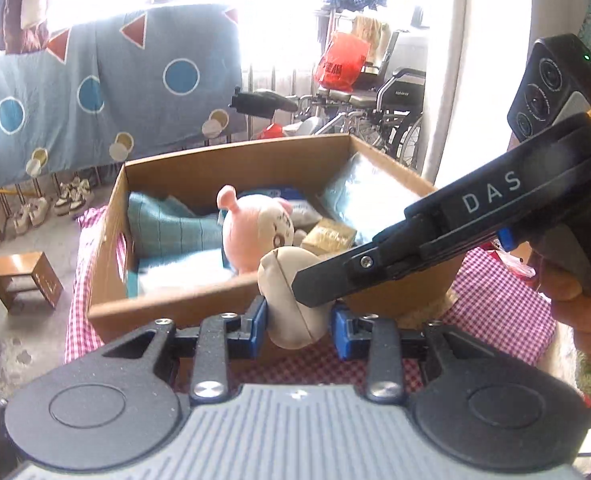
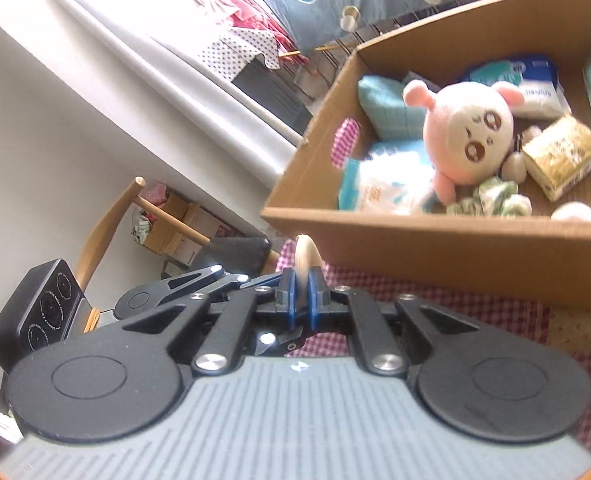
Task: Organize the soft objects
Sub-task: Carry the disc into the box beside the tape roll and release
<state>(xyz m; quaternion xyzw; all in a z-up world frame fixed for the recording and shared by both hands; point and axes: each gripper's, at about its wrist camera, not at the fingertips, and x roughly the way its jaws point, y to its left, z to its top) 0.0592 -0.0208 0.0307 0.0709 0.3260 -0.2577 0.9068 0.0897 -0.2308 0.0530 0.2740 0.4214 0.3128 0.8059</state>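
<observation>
Checked cloth (image 1: pixel 495 304); wheelchair (image 1: pixel 391 100) only leftward.

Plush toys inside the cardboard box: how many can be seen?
1: a pink plush toy near the middle of the cardboard box, between the teal cloth and the gold packet. Others may be hidden underneath.

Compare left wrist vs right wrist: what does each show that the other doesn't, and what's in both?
Left wrist only: wheelchair, red plastic bag, small wooden stool, and the right gripper seen from outside, pinching the beige soft object that the left gripper also holds.

Right wrist only: green-and-white crumpled cloth, wooden chair, and the beige object pinched thin between the right gripper's blue pads.

Both: cardboard box, pink plush toy, gold packet, checked tablecloth, patterned blue blanket.
</observation>
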